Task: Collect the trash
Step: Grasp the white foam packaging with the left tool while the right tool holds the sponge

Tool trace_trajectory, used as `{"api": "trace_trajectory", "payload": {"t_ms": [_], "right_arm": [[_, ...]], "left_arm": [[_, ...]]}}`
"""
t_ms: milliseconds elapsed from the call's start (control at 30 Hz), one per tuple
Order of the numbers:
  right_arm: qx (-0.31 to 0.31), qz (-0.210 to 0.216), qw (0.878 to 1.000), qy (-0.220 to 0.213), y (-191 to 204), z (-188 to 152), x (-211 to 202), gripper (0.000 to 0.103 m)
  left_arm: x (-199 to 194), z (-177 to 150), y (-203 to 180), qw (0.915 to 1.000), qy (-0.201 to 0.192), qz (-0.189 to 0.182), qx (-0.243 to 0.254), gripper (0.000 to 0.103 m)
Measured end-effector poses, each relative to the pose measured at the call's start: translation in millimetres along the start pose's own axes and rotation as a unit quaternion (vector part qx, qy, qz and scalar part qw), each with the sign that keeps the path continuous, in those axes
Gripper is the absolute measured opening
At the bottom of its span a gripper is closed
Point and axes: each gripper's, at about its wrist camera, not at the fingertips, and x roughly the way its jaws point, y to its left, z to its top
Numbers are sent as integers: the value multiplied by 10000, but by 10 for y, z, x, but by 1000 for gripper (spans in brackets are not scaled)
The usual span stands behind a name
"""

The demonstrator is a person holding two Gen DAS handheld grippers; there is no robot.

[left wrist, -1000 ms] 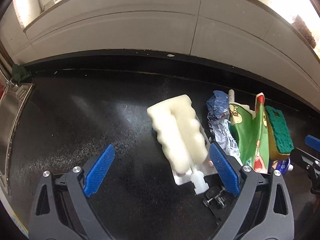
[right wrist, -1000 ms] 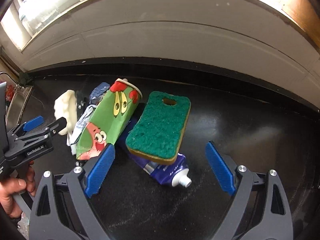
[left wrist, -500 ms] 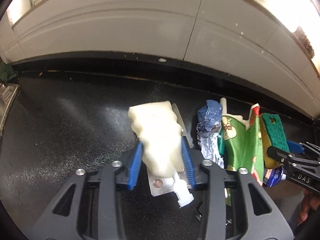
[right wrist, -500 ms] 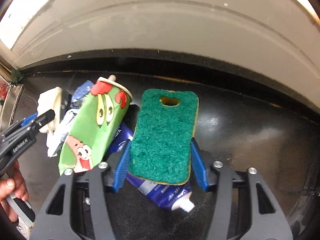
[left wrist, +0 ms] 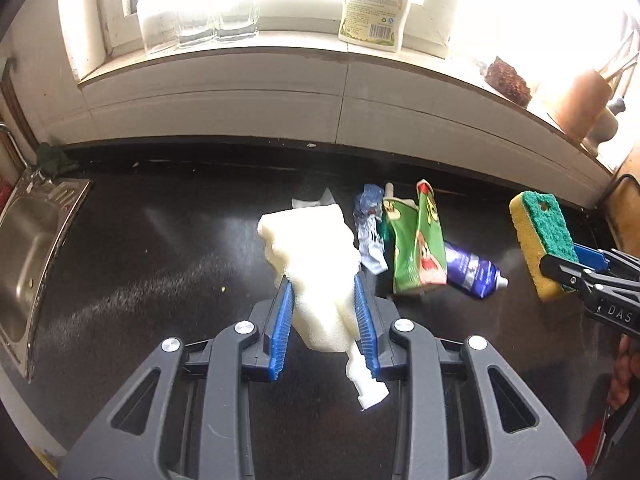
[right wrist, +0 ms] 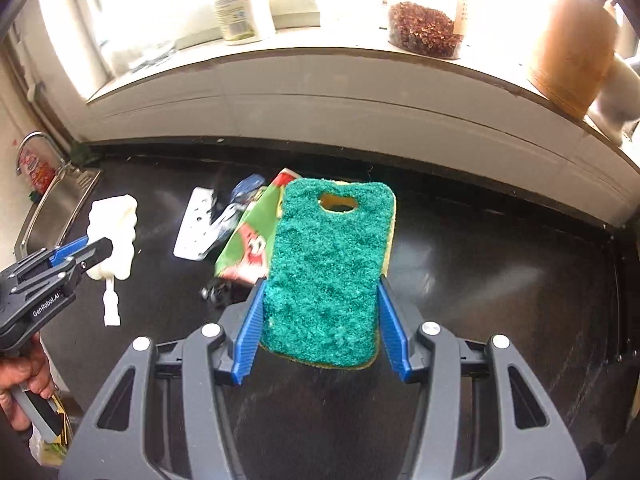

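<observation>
My left gripper point(left wrist: 323, 316) is shut on a white foam sponge head point(left wrist: 312, 264) with a white plastic stub, held above the black counter point(left wrist: 160, 264); it also shows in the right wrist view point(right wrist: 114, 236). My right gripper point(right wrist: 322, 322) is shut on a green and yellow scouring sponge point(right wrist: 328, 268), lifted off the counter; it shows at the right of the left wrist view point(left wrist: 540, 240). On the counter lie a green cartoon packet point(left wrist: 416, 248), a blue tube point(left wrist: 474, 270), a crumpled blue wrapper point(left wrist: 370, 232) and a white plastic plate point(right wrist: 196, 228).
A steel sink point(left wrist: 24, 248) sits at the counter's left end. The window sill point(left wrist: 280, 52) behind holds glasses, a bottle point(left wrist: 374, 16), a jar of brown bits point(right wrist: 424, 30) and a wooden pot point(right wrist: 568, 44). A small black part point(right wrist: 216, 294) lies by the packet.
Both grippers closed on their sponges and lifted them off the counter. The green sponge has come away from the tube, and the white sponge head away from its plate.
</observation>
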Motion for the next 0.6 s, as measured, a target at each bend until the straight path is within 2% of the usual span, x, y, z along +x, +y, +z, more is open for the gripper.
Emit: {"api": "trace_trajectory", "payload": {"t_ms": [267, 600], "right_arm": [[-42, 36, 10000, 9, 158, -372, -248, 52], [-121, 48, 9998, -147, 189, -438, -456, 52]], "left_arm": [[-216, -553, -152, 9998, 161, -23, 98, 30], [-439, -671, -165, 9999, -6, 34, 103, 30]]}}
